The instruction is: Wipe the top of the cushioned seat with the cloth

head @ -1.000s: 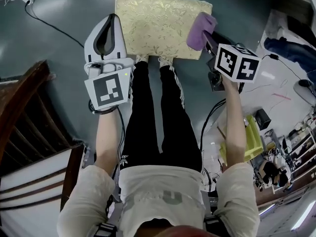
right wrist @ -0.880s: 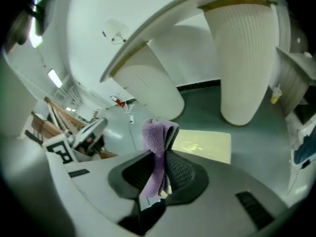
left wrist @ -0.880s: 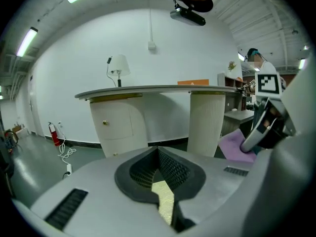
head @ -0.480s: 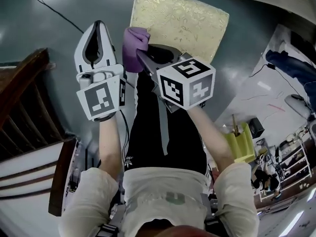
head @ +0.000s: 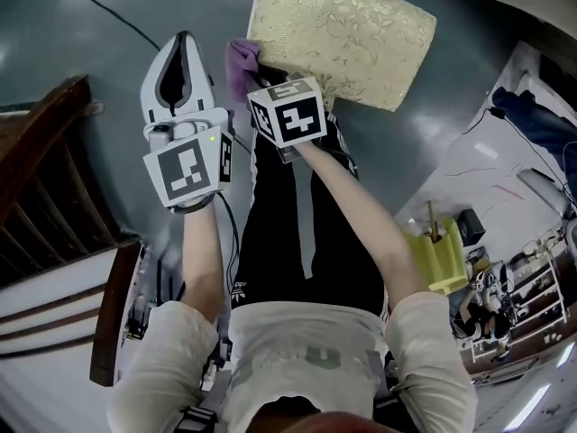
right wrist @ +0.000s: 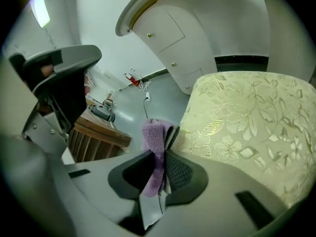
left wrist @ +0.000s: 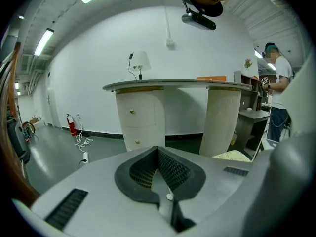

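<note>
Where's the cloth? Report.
Head view: the purple cloth is clamped in the right tongs at the left edge of the cushioned seat, beside the left tongs.

The left gripper (left wrist: 158, 154) is seen with jaws pressed together and nothing held, while beyond it a white counter (left wrist: 177, 86) is topped by a lamp (left wrist: 141, 61) and attended by a person (left wrist: 280, 83).

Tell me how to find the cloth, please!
Find the big gold flowery cushioned seat at the top of the head view. Beside its left edge, the right gripper has its jaws shut on the cloth. It is the only fluffy purple thing there.
</note>
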